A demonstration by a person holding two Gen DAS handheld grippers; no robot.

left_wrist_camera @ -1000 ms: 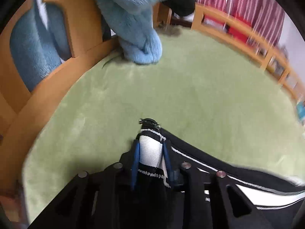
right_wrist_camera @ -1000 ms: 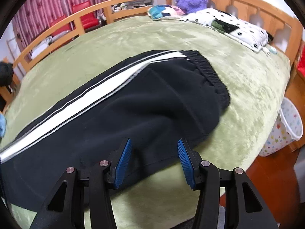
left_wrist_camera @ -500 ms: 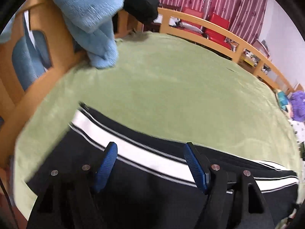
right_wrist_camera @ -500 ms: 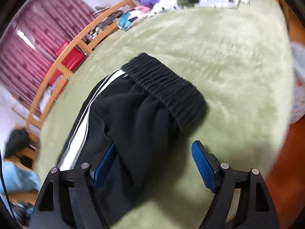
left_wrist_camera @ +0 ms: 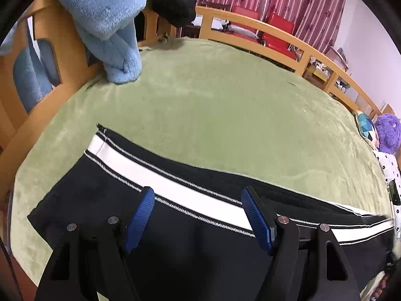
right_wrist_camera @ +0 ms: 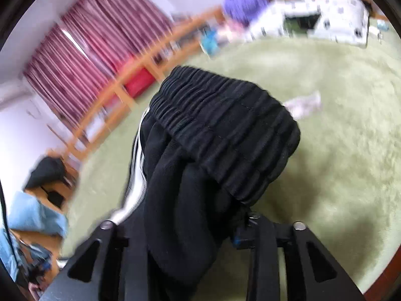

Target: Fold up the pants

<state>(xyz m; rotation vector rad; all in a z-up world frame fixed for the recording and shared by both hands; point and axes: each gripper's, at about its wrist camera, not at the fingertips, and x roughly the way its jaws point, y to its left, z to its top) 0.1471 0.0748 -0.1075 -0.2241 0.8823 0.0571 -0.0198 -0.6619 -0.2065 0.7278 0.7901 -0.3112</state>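
Left wrist view: black pants (left_wrist_camera: 105, 200) spread flat across the lower half of the frame on the green blanket (left_wrist_camera: 225, 105), white side stripe (left_wrist_camera: 175, 183) running from centre left toward the lower right edge; cuff end lying at centre left. Right wrist view, blurred: waistband (right_wrist_camera: 225, 130) lifted and bunched at frame centre, fabric draping down into the right gripper (right_wrist_camera: 190, 228).

Likely trouble: waist end slipping from the bite mid-carry, since thick gathered cloth fills the hold unevenly; also a crooked fold, leg end dragging or rucking with nothing pinning it.

Left gripper (left_wrist_camera: 198, 215): jaws spread wide apart, holding nothing, blue pads (left_wrist_camera: 140, 215) over the stripe, contact with cloth impossible to tell. Right gripper: closed tight, clamped on fabric just below the waistband.
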